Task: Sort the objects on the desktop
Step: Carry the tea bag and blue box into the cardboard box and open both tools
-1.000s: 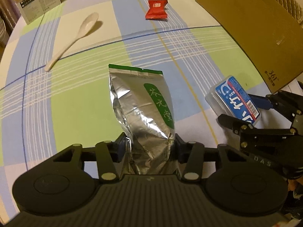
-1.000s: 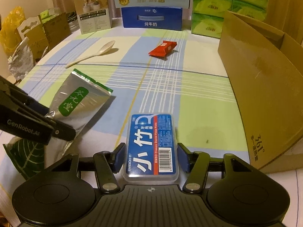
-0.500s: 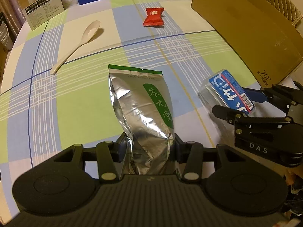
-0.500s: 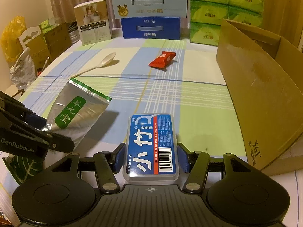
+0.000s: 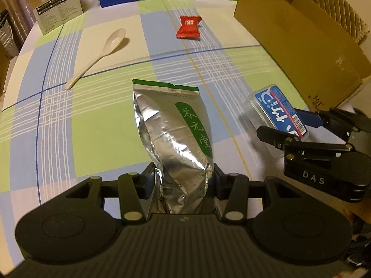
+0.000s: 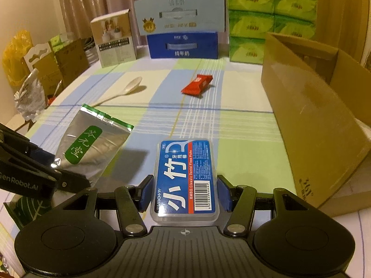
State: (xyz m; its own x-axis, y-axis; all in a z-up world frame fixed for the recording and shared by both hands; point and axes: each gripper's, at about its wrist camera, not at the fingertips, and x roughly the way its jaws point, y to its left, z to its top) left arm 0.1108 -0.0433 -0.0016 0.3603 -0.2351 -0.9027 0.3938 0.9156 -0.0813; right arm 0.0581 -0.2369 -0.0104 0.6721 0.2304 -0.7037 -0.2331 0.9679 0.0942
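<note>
The left gripper has its fingers clamped on the lower end of a silver foil pouch with a green label, which juts out ahead of it above the checked cloth of the desk. Just to its right, the right gripper has its fingers closed on the sides of a clear floss pick box with a blue label, also held off the cloth. Farther back on the desk lie a white spoon and a red candy wrapper, well apart from each other. An open cardboard box stands along the right edge of the desk. At the far end are a blue milk carton, a small printed box and stacked green tissue packs.
</note>
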